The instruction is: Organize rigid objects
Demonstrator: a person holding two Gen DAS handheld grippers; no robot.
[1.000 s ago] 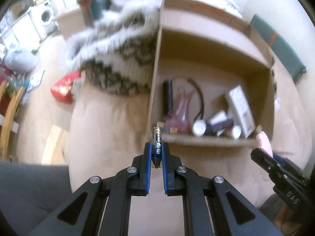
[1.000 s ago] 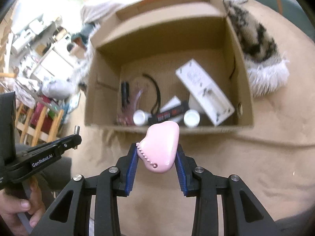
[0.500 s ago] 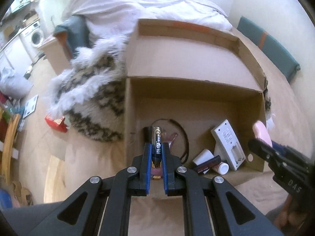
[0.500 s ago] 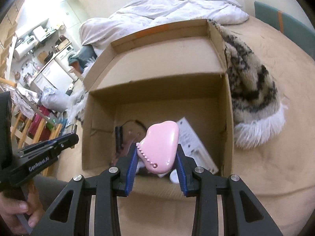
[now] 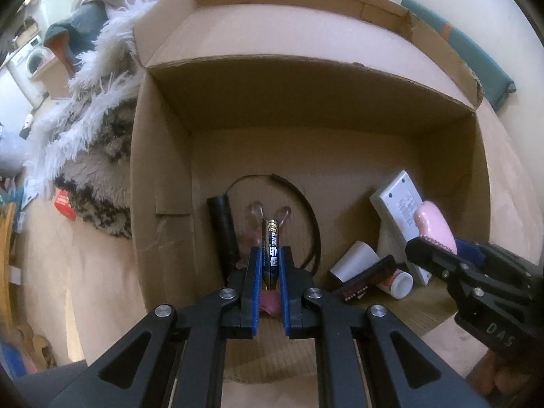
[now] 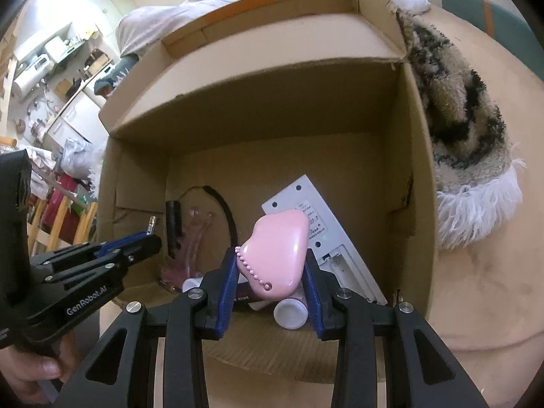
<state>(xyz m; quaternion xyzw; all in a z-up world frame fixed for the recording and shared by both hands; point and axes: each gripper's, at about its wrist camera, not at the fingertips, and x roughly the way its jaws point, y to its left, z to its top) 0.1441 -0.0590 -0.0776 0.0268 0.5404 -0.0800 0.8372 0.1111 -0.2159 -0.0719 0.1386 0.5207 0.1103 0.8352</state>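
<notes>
I have both loads over the open brown cardboard box (image 5: 163, 176). My left gripper (image 5: 270, 265) is clamped on a slim dark cylindrical battery (image 5: 271, 248), gripped at its lower half with the tip standing proud. My right gripper (image 6: 270, 272) pinches a glossy pink rounded plastic case (image 6: 277, 255) across its flat sides. Both look light and stiff; I judge the case's shiny shell slippery, so I'd hold near its widest part.

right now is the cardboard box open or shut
Open. The cardboard box has its top flaps folded back, so both wrist views look straight down onto the white charger and black tube lying on its floor.
</notes>
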